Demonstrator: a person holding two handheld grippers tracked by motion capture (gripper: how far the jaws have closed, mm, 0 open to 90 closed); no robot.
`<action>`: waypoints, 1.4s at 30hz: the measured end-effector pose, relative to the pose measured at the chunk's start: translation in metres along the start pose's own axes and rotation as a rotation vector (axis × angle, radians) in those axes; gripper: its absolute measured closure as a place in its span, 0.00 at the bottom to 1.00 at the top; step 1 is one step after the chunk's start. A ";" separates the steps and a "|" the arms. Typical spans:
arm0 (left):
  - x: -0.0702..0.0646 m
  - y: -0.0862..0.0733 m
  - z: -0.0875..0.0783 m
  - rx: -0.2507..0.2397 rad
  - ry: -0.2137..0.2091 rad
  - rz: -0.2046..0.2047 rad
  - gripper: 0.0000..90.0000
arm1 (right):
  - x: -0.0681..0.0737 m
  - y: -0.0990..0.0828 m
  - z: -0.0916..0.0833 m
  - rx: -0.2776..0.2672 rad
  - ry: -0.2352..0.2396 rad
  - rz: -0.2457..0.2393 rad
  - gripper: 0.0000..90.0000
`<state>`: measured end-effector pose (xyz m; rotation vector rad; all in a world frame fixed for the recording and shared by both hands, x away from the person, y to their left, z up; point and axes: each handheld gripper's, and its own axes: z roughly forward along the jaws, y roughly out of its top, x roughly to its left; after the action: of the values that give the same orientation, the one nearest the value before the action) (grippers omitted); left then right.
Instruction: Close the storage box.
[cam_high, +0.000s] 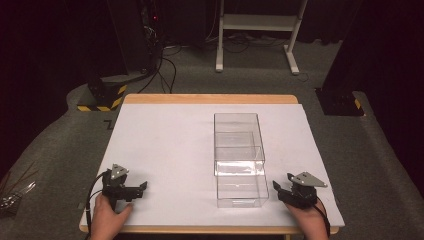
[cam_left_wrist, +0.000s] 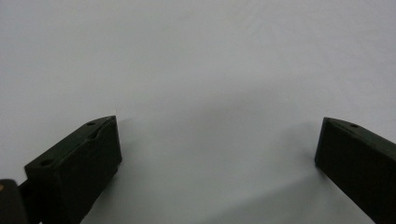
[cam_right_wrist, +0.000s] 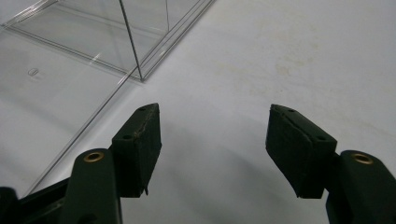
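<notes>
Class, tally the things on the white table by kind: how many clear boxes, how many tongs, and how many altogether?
Clear plastic boxes: 2 (far box, near box)
Tongs: 2 (left tongs, right tongs)
Total: 4

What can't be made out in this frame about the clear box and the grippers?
- Clear box: the high view's glare and see-through walls blur where its nearer part ends.
- Clear box: cut off by the right gripper view's top edge.
- Left gripper: the bottom edge cuts its jaws off.
</notes>
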<state>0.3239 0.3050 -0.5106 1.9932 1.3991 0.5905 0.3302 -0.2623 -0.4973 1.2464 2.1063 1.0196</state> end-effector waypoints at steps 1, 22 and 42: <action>0.000 0.000 0.000 0.000 0.000 0.000 0.01 | 0.000 0.000 0.000 0.002 0.000 0.000 0.40; 0.000 0.000 0.000 0.000 0.000 0.000 0.01 | 0.003 0.014 -0.027 -0.066 0.022 0.012 0.35; 0.000 0.000 0.000 0.000 0.000 0.000 0.01 | 0.015 0.023 -0.048 -0.125 0.041 0.006 0.32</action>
<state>0.3239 0.3050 -0.5106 1.9934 1.3993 0.5901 0.3010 -0.2591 -0.4505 1.1811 2.0365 1.1692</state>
